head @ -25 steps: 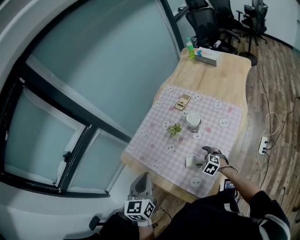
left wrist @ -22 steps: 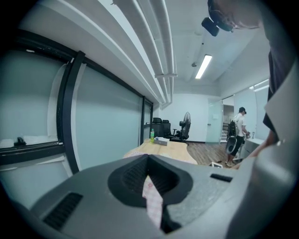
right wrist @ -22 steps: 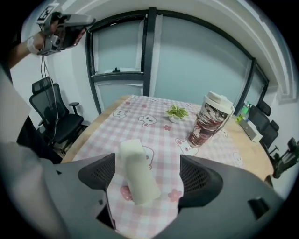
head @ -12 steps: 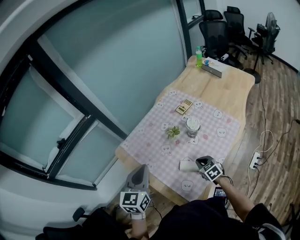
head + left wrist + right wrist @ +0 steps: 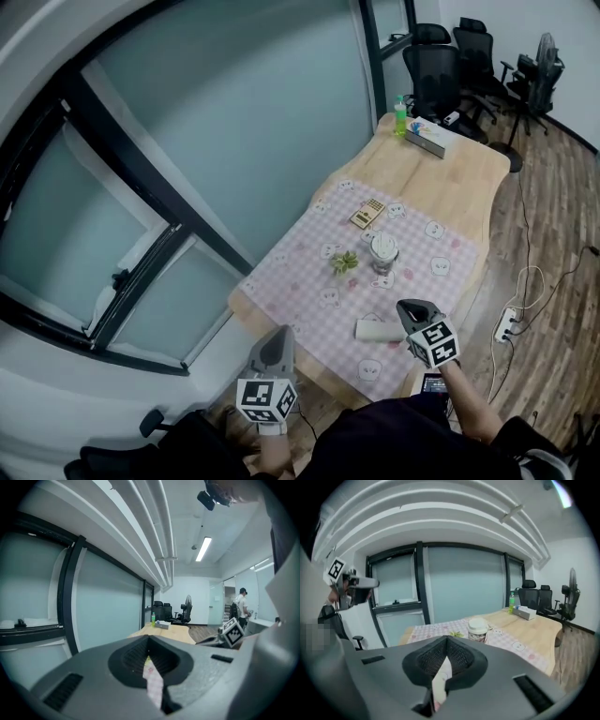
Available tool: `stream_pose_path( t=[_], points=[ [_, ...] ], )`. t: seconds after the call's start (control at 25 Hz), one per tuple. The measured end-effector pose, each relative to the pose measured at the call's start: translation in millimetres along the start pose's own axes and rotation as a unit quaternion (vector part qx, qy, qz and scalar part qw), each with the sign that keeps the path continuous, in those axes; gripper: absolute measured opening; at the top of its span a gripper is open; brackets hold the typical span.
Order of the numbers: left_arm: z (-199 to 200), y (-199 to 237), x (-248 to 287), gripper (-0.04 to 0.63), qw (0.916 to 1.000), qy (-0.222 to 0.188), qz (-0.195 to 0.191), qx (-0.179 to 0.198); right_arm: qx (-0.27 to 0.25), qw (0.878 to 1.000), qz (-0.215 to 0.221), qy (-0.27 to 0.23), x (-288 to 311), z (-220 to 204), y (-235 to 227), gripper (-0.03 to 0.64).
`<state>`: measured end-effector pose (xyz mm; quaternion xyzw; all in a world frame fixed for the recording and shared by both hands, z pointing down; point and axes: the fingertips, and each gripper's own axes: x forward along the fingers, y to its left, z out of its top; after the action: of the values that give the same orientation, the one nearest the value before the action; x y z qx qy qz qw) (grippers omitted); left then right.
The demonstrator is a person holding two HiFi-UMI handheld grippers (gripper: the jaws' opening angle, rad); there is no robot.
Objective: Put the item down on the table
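Note:
A whitish roll point(image 5: 373, 329) lies on its side on the pink checked cloth point(image 5: 309, 272), near the table's front edge. My right gripper point(image 5: 406, 308) hovers just right of the roll, and whether it touches the roll cannot be told. Its jaws are shut with nothing between them. In the right gripper view the shut right gripper point(image 5: 446, 641) points across the cloth toward a white-lidded jar point(image 5: 478, 629). My left gripper point(image 5: 278, 336) hangs below the table's front left corner, away from the roll. In its own view the left gripper point(image 5: 149, 640) is shut and empty.
On the cloth stand the jar point(image 5: 383, 247), a small green plant point(image 5: 345, 262) and a brown card point(image 5: 367, 214). A green bottle point(image 5: 400, 115) and a tissue box point(image 5: 427, 138) sit at the far end. Office chairs point(image 5: 441, 70) stand beyond; a power strip point(image 5: 507, 325) lies on the floor.
The right gripper has pulled back a little to the right of the roll, which stays lying on the cloth. The left gripper has kept low by the table's edge.

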<state>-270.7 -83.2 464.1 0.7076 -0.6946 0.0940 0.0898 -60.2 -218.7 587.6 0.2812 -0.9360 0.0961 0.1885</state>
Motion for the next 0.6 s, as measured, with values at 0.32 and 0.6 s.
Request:
stream_pose_path(
  t=[0.32, 0.6],
  points=[
    [-5.2, -3.6, 2.1, 0.000, 0.9996, 0.027, -0.002, 0.010, -0.007, 0.987, -0.052, -0.152, -90.9, 86.0, -21.5, 0.015],
    [-0.3, 1.6, -0.1, 0.000, 0.9995, 0.025, 0.008, 0.017, -0.012, 0.977, -0.084, -0.198, -131.2, 110.5, -38.8, 0.015]
  ],
)
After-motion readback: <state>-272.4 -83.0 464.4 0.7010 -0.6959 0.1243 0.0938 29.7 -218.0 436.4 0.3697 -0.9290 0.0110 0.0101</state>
